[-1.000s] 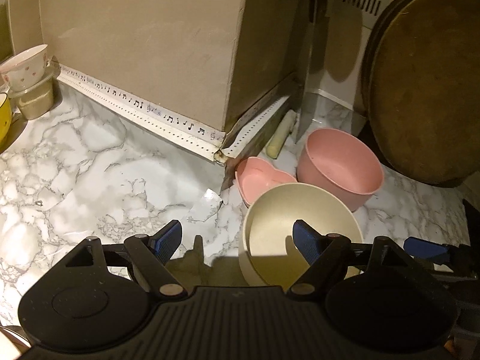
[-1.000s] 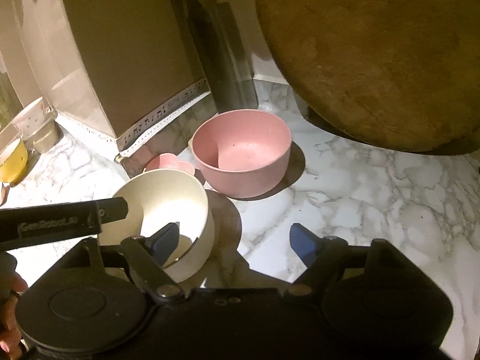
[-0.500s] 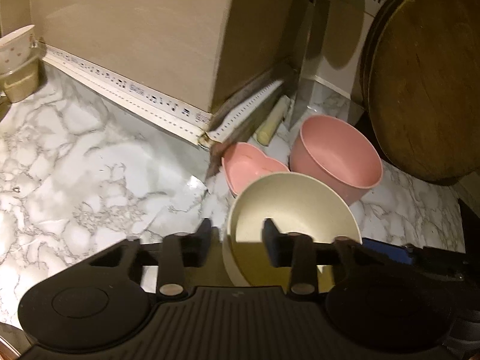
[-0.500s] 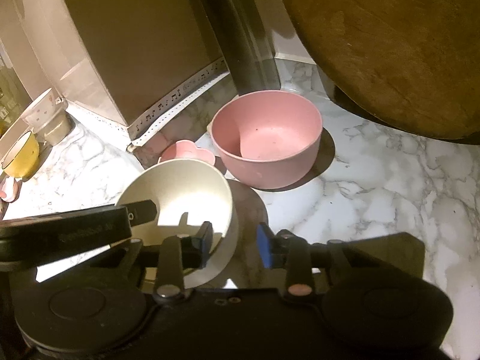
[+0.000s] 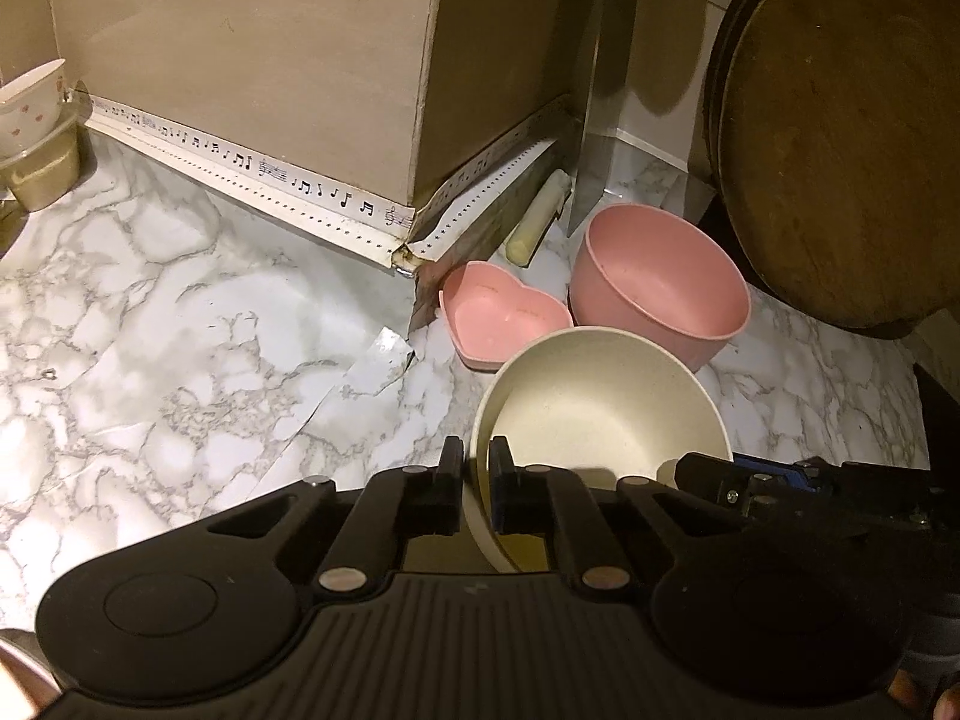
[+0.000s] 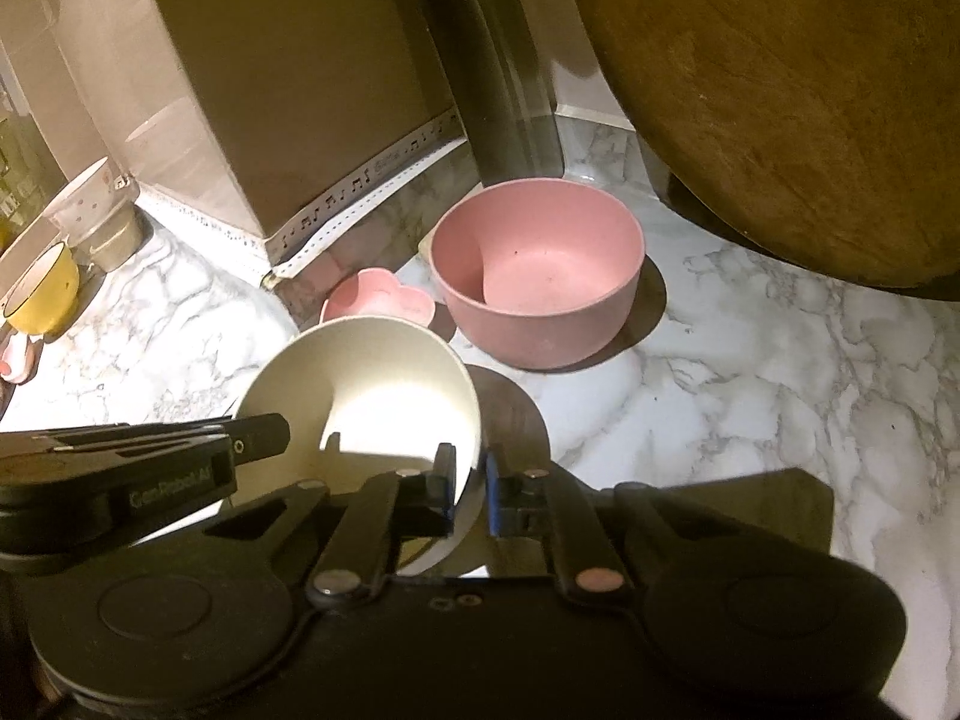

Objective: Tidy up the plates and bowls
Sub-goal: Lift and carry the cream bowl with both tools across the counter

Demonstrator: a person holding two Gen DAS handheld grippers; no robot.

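left tongs [image 5: 477,480] pinch cream bowl [image 5: 600,402] rim | right tongs [image 6: 468,489] likewise | yellow cup [image 6: 42,291] right-view only

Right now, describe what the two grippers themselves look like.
Both are matte black plastic. The left gripper has a ribbed body, two round discs at its sides, and linkage arms with silver rivets leading to blue-padded fingers. The right gripper has the same build, with blue pads and metal rivets. White lettering runs along the left gripper's side, seen from the right wrist; it is too blurred to read. No cables or sleeves show.
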